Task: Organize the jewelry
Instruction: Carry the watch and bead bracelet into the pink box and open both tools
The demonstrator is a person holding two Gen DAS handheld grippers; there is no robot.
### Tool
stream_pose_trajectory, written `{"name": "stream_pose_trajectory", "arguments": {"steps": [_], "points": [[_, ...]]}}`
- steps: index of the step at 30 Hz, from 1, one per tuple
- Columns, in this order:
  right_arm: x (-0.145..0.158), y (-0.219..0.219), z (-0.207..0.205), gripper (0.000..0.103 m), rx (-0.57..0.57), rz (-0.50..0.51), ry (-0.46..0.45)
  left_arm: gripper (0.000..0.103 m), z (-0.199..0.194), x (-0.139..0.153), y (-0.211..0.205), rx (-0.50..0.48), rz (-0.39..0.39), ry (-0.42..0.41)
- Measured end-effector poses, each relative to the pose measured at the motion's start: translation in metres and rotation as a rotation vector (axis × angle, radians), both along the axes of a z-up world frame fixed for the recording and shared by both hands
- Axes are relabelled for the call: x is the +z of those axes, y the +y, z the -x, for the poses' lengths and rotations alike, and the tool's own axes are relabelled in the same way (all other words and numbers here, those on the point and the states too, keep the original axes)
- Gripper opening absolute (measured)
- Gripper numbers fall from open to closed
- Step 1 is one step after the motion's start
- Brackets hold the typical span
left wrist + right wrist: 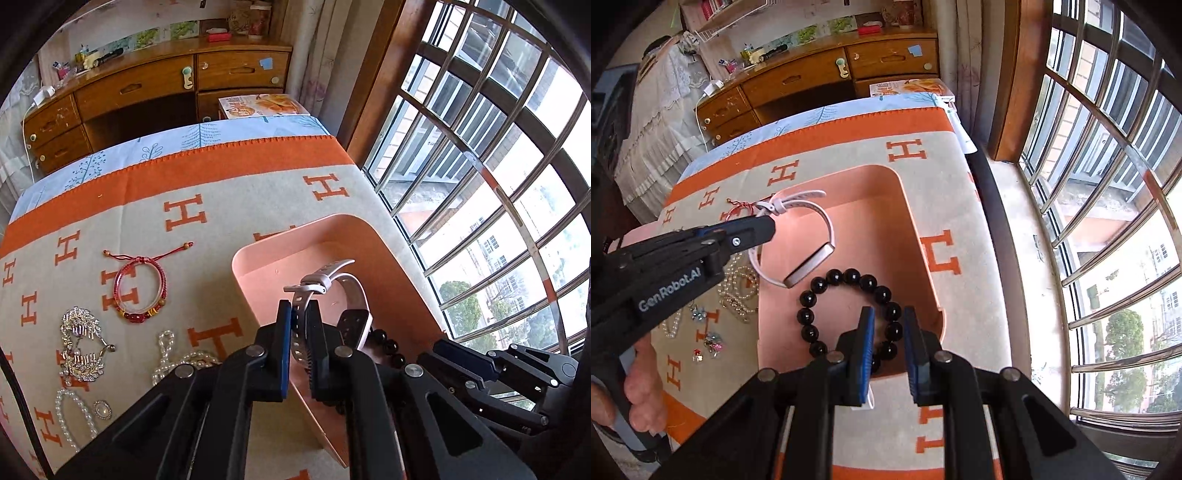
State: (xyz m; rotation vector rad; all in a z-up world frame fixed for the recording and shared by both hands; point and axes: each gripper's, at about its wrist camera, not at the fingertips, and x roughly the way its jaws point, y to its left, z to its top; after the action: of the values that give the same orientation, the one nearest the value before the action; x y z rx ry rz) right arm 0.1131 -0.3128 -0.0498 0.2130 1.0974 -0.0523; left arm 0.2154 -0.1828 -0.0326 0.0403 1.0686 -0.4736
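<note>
Pinching the white strap of a smartwatch (334,295), the left claw (298,317) holds it just above the pink tray (258,266), near the tray's 9 o'clock wall; in the right wrist view the watch's grey face (809,264) hangs tilted over the tray floor. The right claw (888,334) is parted — its blue-padded fingers (866,354) straddle one side of a black bead bracelet (849,314), which lies flat on the tray floor toward the 6 o'clock rim; whether the pads touch the beads cannot be told.

The tray sits on an orange-and-cream blanket (229,184) patterned with H letters, covering the worktop. The tray's 3 o'clock wall lies near the blanket's window-side edge, and bare floor remains in the tray toward 12 o'clock. At 9 o'clock of the tray, on the blanket, lie a red cord bracelet (140,291), a gold hair ornament (81,343) and pearl strands (74,417), well apart from the tray wall except the pearls nearest it. Open blanket stretches toward 12 o'clock, up to the orange border.
</note>
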Motion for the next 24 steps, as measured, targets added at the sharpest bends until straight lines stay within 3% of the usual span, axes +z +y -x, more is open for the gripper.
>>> {"name": "stream_pose_trajectory", "arguments": {"steps": [6,9,11,12,16,24], "points": [[0.015,0.003,0.014,0.016,0.013,0.000,-0.048,0.015,0.000,-0.003,-0.005,-0.005,-0.008,-0.003],[0.019,0.007,0.018,0.021,0.028,-0.009,-0.055,0.044,0.003,0.003,-0.002,0.012,-0.015,-0.044],[0.020,0.009,0.021,0.028,0.030,-0.020,-0.057,0.075,0.008,0.012,0.002,0.034,-0.017,-0.096],[0.020,0.011,0.023,0.032,0.032,-0.021,-0.059,0.079,0.011,0.016,0.004,0.043,-0.015,-0.123],[0.023,0.016,0.025,0.033,0.046,-0.028,-0.062,0.080,0.020,0.025,0.013,0.046,-0.010,-0.149],[0.026,0.023,0.021,0.033,0.042,0.006,-0.090,0.080,0.023,0.034,0.057,0.164,-0.022,-0.156]]}}
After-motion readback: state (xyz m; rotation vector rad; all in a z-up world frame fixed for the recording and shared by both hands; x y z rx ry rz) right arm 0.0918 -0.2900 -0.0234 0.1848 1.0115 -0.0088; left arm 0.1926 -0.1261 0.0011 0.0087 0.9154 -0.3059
